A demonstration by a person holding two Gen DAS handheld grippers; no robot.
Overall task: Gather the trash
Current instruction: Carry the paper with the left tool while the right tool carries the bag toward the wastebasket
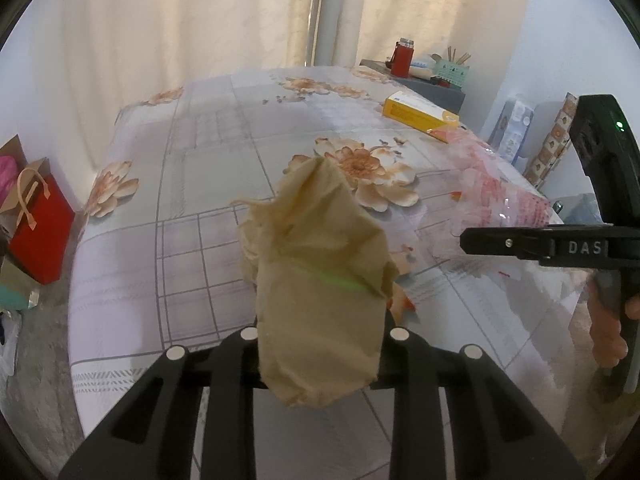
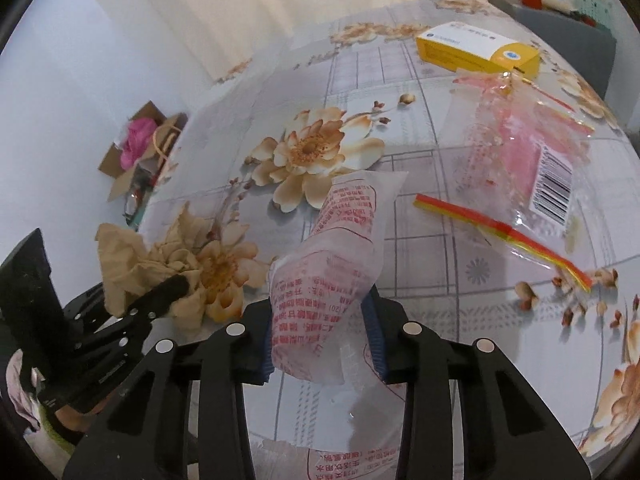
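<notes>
The left tool [image 1: 324,336] is pinching a crumpled tan paper napkin [image 1: 320,280], which rises from between its fingers above the flowered surface [image 1: 192,184]. The right tool [image 2: 324,344] is pinching a clear wrapper printed in red [image 2: 332,272], whose long axis runs straight out along the fingers. Beyond and to the right of that tool lies a clear zip bag with a barcode [image 2: 536,160], its red strip slanting across; farther off sits a yellow box [image 2: 476,50]. The right hand looks nearer to both.
</notes>
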